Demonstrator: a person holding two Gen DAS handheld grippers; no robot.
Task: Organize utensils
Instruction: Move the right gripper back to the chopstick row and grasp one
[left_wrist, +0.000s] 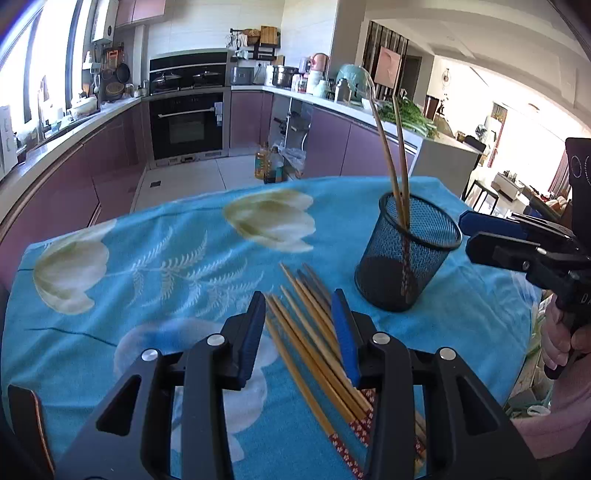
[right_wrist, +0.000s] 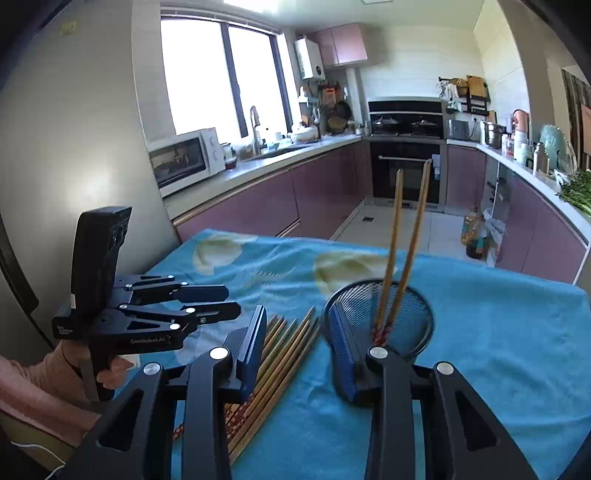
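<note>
Loose chopsticks (left_wrist: 314, 332) lie fanned on the blue tablecloth (left_wrist: 147, 258), at about 8 o'clock from the mesh holder (left_wrist: 406, 254). Seven or so count as loose; overlap prevents certainty. Two chopsticks (left_wrist: 397, 162) stand in the holder. Judged light, stiff, smooth and prone to roll; grip mid-shaft, one at a time. Left gripper (left_wrist: 301, 317) is spread wide above the pile, holding nothing. Right gripper (right_wrist: 295, 332) is likewise parted and empty beside the holder.
</note>
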